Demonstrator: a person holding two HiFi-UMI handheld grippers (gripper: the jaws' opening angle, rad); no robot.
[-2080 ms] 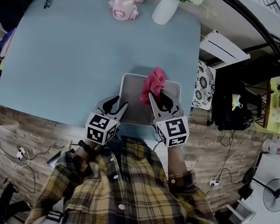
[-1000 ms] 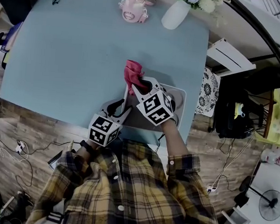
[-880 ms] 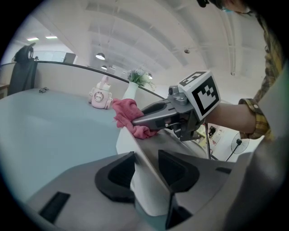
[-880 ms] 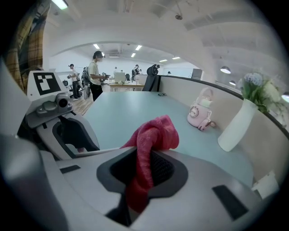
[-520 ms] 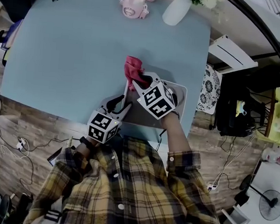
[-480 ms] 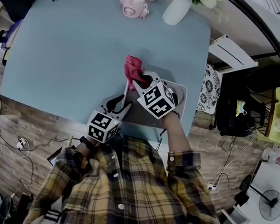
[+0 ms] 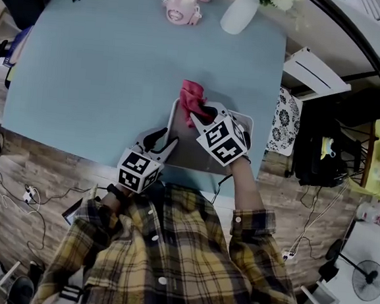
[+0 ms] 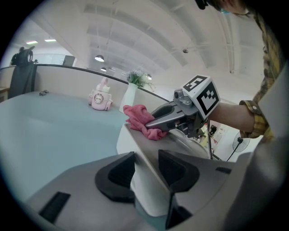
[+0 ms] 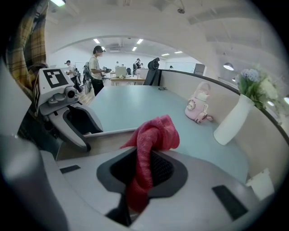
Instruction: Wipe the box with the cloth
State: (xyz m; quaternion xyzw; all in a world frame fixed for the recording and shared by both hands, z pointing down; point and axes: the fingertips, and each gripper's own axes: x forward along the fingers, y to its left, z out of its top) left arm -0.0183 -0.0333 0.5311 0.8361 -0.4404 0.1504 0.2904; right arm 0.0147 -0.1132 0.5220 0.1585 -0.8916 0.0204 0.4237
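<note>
Box, a shallow grey tray, lies toward the 5 o'clock edge of the blue table in the head view. The pink cloth is bunched on the box's 11 o'clock corner, pinched by the right gripper. The left gripper meets the box's 7 o'clock corner. A white vase and a pink toy stand along the table's 12 o'clock edge.

Left gripper view: its fingers straddle the box's rim, with the pads pressed on either side of the wall. The cloth lies at 12 o'clock, under the right gripper's tips.

Right gripper view: its fingers are closed on the cloth, which bulges up above them.
</note>
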